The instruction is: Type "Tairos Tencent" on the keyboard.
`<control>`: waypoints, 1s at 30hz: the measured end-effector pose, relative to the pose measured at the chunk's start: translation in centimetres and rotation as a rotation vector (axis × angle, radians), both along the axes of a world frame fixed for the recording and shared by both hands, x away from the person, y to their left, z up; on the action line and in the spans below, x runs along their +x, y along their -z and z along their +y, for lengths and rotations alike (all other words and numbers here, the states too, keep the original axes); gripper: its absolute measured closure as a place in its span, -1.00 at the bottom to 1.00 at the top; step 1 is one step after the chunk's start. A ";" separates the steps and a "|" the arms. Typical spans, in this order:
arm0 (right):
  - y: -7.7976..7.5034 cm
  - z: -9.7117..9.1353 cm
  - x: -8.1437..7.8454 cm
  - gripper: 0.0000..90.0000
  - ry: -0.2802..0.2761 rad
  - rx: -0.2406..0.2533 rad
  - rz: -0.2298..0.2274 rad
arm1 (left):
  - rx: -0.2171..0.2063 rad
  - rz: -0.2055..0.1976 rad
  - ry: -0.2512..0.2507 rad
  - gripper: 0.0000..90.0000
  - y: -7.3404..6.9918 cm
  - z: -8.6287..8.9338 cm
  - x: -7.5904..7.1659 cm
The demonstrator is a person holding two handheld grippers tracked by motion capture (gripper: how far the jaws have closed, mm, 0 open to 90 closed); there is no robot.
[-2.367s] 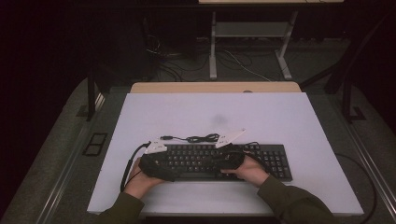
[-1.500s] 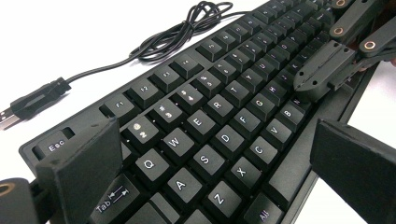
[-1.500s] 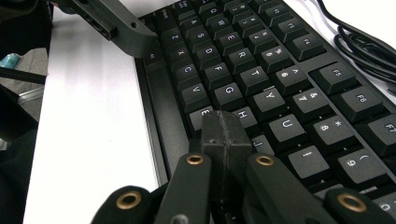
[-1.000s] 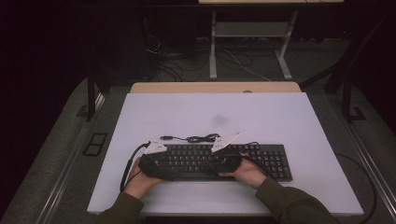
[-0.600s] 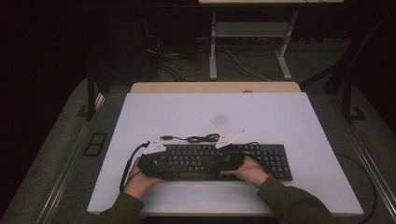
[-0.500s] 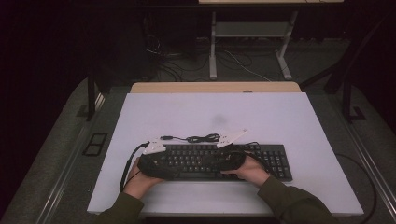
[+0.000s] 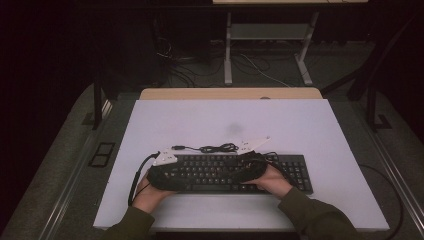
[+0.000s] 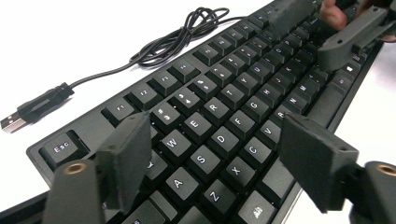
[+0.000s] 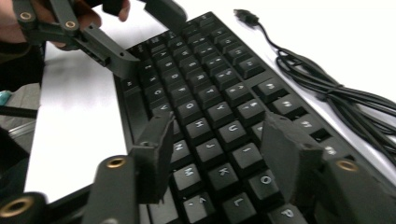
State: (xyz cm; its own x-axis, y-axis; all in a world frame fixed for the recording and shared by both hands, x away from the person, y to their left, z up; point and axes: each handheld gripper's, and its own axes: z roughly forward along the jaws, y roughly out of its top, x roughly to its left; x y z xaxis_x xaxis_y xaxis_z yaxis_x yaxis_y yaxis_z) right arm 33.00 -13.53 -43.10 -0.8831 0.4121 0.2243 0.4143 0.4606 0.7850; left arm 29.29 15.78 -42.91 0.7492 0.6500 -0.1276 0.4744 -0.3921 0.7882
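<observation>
A black keyboard lies across the near half of the white table, its black cable coiled just behind it. My left gripper hovers over the keyboard's left end. In the left gripper view it is open, its jaws straddling the letter keys and holding nothing. My right gripper hangs over the middle of the keyboard. In the right gripper view it is open too, above the keys. Each gripper view shows the other gripper farther off, at the far end of the keys.
The cable ends in a USB plug lying loose on the table behind the keyboard's left end. Bare white tabletop stretches behind and to both sides. Table legs and floor cables stand beyond the far edge.
Both hands stay over the keyboard; the right gripper has wobbled slightly left and back. The keyboard and cable have not moved.
</observation>
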 end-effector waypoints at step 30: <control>0.1 -1.6 0.9 -0.34 0.099 0.007 -0.019 | 0.019 0.052 0.092 0.97 0.5 -1.7 -0.1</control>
State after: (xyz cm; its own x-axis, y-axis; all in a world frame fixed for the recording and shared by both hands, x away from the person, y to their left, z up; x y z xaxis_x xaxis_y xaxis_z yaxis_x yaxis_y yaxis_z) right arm 33.89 -15.14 -43.18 -0.8421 0.4964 0.2108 0.4426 0.4127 0.7961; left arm 29.15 14.03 -43.45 0.7984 0.5814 -0.1565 0.4759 -0.4501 0.7556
